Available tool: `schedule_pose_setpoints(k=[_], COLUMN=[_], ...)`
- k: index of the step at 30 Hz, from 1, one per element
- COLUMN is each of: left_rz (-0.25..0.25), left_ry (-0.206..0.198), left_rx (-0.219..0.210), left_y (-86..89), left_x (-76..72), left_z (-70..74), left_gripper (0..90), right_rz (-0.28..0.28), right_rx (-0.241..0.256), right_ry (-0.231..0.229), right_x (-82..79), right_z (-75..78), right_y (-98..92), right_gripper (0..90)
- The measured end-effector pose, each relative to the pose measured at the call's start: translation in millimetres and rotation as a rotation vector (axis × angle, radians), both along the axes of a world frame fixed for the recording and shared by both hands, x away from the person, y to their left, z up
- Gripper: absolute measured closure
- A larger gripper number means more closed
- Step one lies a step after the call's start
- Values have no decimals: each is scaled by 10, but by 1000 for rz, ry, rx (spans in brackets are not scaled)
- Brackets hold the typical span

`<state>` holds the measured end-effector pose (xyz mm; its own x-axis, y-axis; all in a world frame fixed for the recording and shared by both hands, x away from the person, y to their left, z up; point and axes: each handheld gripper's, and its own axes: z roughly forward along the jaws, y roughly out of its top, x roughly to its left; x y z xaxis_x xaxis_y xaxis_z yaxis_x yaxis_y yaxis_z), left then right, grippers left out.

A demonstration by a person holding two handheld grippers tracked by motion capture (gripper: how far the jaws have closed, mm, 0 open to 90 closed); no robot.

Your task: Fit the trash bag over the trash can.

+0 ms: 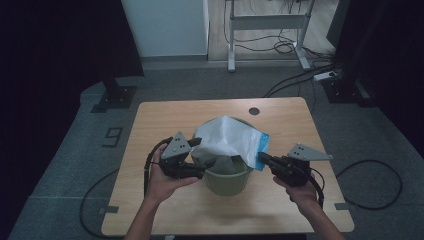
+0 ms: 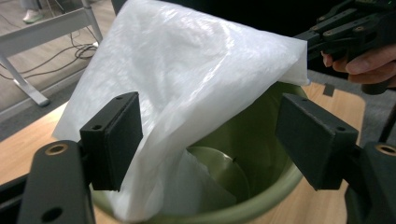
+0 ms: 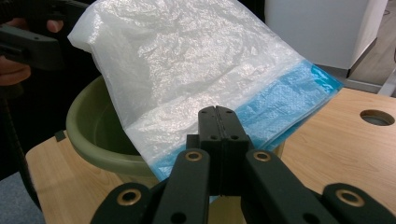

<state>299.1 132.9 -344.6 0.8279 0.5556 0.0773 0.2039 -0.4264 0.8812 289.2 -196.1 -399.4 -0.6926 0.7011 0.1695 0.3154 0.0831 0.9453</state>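
A white plastic bag (image 1: 227,140) with a blue strip (image 1: 262,150) along one edge drapes over an olive-green bin (image 1: 227,181) at the table's middle. My right gripper (image 1: 261,158) is shut on the blue strip (image 3: 280,100) at the bin's right rim, and its jaws (image 3: 217,122) are pressed together on the film. My left gripper (image 1: 206,165) stands open at the bin's left rim. Its pads (image 2: 112,140) are wide apart, and the bag (image 2: 187,79) hangs between them into the bin (image 2: 261,140). The right gripper (image 2: 322,35) holds the bag's far corner.
The wooden table (image 1: 165,120) has a round cable hole (image 1: 254,111) at the back. Cables trail from both grippers over the table's edges. A desk frame (image 1: 267,30) and floor cables lie beyond the table. The left gripper (image 3: 32,44) shows past the bin (image 3: 88,130).
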Motion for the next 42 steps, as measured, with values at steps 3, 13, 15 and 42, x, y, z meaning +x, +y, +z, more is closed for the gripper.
schedule_pose_setpoints(k=[3, 13, 15, 42], left_rz=[1, 15, 11, 106], left_ry=[-13, 41, 59, 157], left_rx=[29, 33, 38, -306], left_y=[-101, -174, -167, 539], left_x=[13, 163, 183, 295], left_z=[-2, -71, -92, -67], left_gripper=[239, 672, 760, 887], right_rz=[2, 6, 7, -8], right_rx=[1, 12, 13, 22], right_ry=[1, 3, 2, -48], right_x=[7, 0, 0, -155], right_z=[1, -13, -13, 69], right_y=[9, 10, 7, -119], right_gripper=[890, 882, 874, 489])
